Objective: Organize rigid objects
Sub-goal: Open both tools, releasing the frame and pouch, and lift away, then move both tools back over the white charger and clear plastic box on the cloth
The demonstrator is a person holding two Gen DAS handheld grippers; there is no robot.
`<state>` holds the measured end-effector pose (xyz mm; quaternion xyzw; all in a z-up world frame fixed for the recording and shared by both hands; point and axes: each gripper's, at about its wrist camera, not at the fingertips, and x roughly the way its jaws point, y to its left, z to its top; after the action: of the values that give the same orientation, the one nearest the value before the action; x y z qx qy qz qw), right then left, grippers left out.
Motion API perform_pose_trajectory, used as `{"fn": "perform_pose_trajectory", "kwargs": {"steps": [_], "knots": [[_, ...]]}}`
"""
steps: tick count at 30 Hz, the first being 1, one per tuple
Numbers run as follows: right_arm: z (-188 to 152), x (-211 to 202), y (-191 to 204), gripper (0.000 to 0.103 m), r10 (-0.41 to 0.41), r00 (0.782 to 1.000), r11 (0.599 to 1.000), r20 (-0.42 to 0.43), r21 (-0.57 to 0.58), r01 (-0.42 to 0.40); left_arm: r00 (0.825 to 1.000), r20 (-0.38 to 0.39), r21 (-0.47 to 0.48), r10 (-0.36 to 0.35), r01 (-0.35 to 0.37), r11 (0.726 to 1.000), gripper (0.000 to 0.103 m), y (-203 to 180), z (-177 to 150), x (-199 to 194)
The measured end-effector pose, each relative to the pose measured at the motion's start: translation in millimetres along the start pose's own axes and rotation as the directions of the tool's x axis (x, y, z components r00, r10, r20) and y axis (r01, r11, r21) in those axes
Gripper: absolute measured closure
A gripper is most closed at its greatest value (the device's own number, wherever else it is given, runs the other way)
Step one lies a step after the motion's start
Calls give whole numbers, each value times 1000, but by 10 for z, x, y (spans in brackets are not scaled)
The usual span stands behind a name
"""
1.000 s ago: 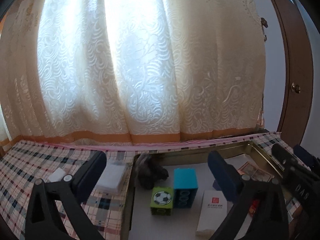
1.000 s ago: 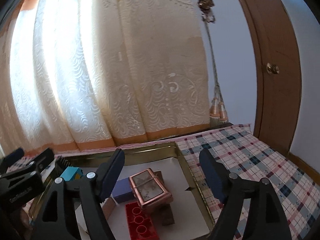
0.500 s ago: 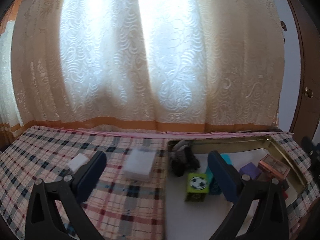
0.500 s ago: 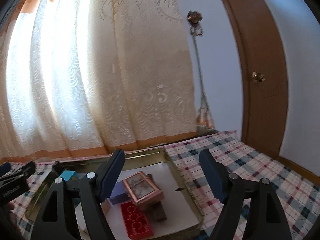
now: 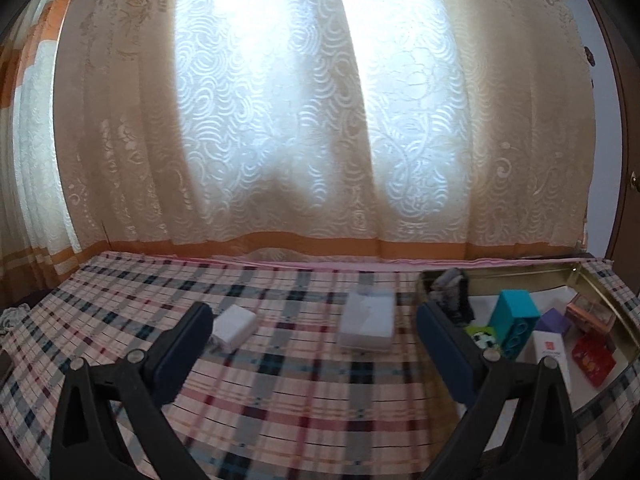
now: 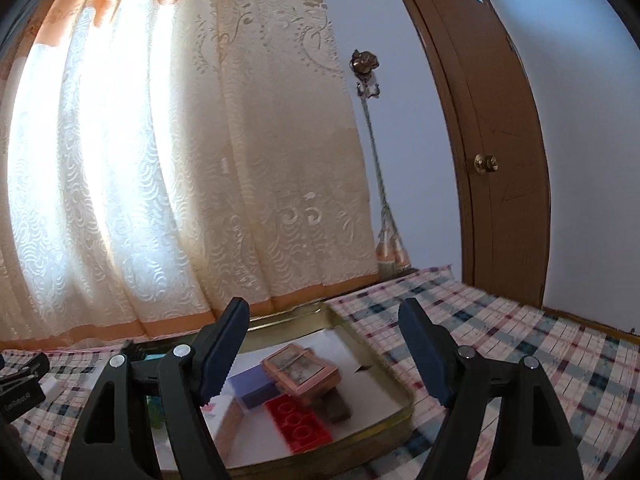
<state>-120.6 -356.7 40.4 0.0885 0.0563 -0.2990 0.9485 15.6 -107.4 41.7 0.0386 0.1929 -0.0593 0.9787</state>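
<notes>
My left gripper (image 5: pixel 316 322) is open and empty above the plaid tablecloth. A translucent white box (image 5: pixel 367 320) lies ahead between its fingers, and a small white box (image 5: pixel 234 325) lies by the left fingertip. A gold tray (image 5: pixel 600 292) at the right holds a teal block (image 5: pixel 516 322), a football cube (image 5: pixel 482 338), a white carton (image 5: pixel 550 354), a purple block (image 5: pixel 554 322) and a red brick (image 5: pixel 592 360). My right gripper (image 6: pixel 324 346) is open and empty above the tray (image 6: pixel 400 412), over the copper framed box (image 6: pixel 300 370), purple block (image 6: pixel 254 386) and red brick (image 6: pixel 300 426).
A lace curtain (image 5: pixel 320 120) hangs along the table's far edge. A wooden door (image 6: pixel 492 140) stands at the right. A dark crumpled object (image 5: pixel 452 292) sits in the tray's back left corner. The plaid cloth (image 6: pixel 520 344) runs right of the tray. The left gripper's body (image 6: pixel 20 384) shows at the left.
My left gripper has swung left, away from the tray and toward the two white boxes on the cloth. My right gripper has risen and pulled back a little over the tray.
</notes>
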Motion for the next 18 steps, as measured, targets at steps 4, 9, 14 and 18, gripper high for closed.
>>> {"fn": "perform_pose_trajectory", "kwargs": {"steps": [4,9,14,18], "knots": [[-51,-62,220,24,25,1000,1000,-11,-17,-25,1000,1,13,15,-15,1000,0,140,-13,26],[-132,-117,546,24,94,995,995,-34,-40,-95,999,8,7,44,-45,999,0,347,-17,72],[-213,-143,839,24,134,989,989,-60,-49,-137,998,4,24,69,-69,997,0,507,-34,137],[-282,-175,1102,24,167,983,982,-78,-79,-173,995,3,34,96,-96,995,0,667,-32,190]]}}
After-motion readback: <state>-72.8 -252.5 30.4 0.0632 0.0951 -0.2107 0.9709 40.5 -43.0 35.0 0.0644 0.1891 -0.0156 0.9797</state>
